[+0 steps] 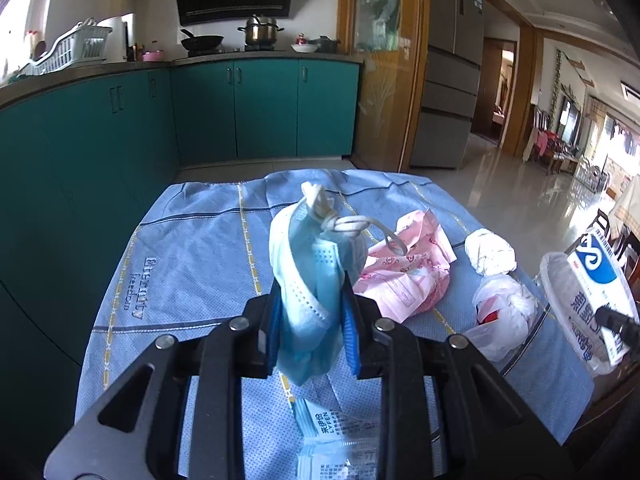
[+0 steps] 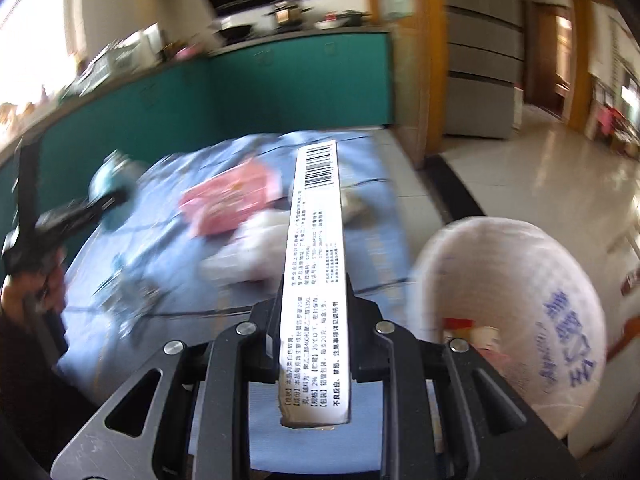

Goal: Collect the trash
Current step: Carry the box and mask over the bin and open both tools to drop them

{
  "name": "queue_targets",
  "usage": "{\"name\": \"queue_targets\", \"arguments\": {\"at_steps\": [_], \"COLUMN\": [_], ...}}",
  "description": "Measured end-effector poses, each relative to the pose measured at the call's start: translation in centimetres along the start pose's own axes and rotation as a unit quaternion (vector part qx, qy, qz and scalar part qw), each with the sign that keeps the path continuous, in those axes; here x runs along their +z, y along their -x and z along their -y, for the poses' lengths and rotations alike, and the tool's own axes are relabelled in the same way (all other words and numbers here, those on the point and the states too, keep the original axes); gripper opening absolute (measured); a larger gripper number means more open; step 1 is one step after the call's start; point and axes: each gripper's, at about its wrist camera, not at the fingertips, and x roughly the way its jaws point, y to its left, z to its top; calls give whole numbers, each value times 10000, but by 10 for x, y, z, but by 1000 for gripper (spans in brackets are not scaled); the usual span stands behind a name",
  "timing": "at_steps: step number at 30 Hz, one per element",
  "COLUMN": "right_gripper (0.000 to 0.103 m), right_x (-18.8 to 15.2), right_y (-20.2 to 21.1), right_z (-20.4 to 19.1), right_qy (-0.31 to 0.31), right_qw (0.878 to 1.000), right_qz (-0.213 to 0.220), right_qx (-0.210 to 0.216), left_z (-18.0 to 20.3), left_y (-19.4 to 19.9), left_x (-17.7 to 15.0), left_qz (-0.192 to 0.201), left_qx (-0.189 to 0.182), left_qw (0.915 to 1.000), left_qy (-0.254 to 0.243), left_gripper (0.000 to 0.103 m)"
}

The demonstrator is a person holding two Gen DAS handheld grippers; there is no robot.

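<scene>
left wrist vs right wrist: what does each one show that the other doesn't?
Left wrist only: the left gripper shut on a blue face mask, sharp detail of the crumpled white tissue and white plastic bag, and a mask wrapper below the gripper.

Right wrist only: the right gripper shut on a white medicine box with a barcode, and red scraps inside the trash bag.

Both: the blue tablecloth, the pink wrapper (blurred in the right view), the trash bag, teal cabinets.

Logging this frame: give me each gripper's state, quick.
Left gripper: closed on the blue face mask.
Right gripper: closed on the white printed box.
</scene>
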Motion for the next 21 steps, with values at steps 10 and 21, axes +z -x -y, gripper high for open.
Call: {"name": "queue_targets", "arguments": {"at_steps": [10, 21], "right_gripper": [24, 31], "right_x": [-20, -37], "right_y": [7, 18], "right_z": [120, 177], "right_qy": [-1078, -1710], "right_qw": [9891, 9750], "right_qz": [-152, -135], "right_qx": [-995, -1414], "left_z": [81, 267], "left_y": [40, -4], "left_x": [-2, -7], "left_qz": [-88, -848], "left_qx": [-1044, -2483], "left_qw": [9945, 9589], "left_qy": [46, -1078], "left_gripper": [26, 26]}}
